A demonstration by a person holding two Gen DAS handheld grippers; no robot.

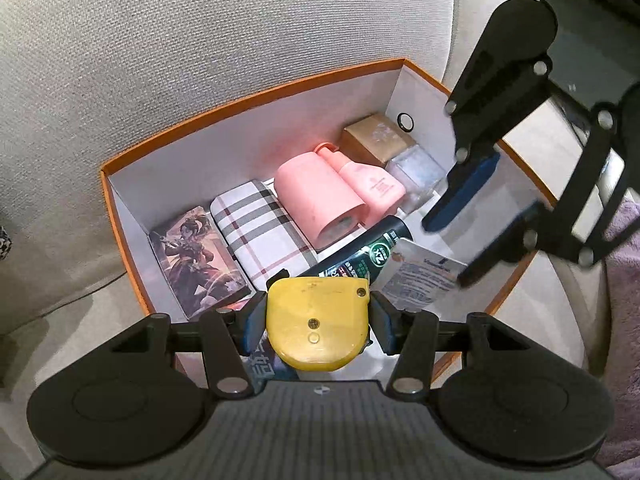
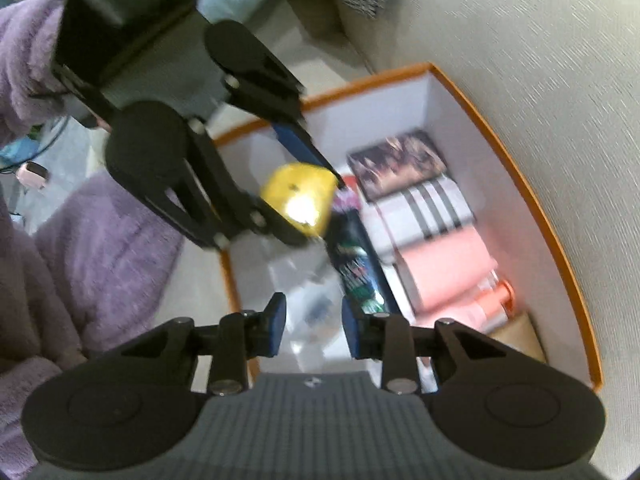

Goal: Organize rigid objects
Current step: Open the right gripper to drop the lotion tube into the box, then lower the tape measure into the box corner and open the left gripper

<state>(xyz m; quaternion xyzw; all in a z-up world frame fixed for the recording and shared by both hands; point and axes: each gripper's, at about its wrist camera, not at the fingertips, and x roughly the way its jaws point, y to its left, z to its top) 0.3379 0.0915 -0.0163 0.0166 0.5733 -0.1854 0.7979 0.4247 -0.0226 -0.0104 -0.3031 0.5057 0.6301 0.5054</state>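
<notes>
My left gripper (image 1: 318,322) is shut on a yellow tape measure (image 1: 316,300) and holds it over the near end of an orange-rimmed white box (image 1: 248,96). The right wrist view shows the same tape measure (image 2: 298,198) in that gripper, above the box (image 2: 540,216). My right gripper (image 2: 313,322) hangs open over the box's other end with nothing between its blue pads (image 2: 277,322). In the box lie an illustrated card box (image 1: 196,256), a plaid case (image 1: 260,232), a pink pump bottle (image 1: 332,192), a dark spray can (image 1: 360,256), a brown box (image 1: 378,138) and a printed white packet (image 1: 420,276).
The box sits on a beige fabric sofa (image 1: 200,32), close to its backrest. A clear plastic box (image 1: 416,168) fills the far corner next to the brown one. Purple fleece (image 2: 92,240) lies beside the box on the person's side.
</notes>
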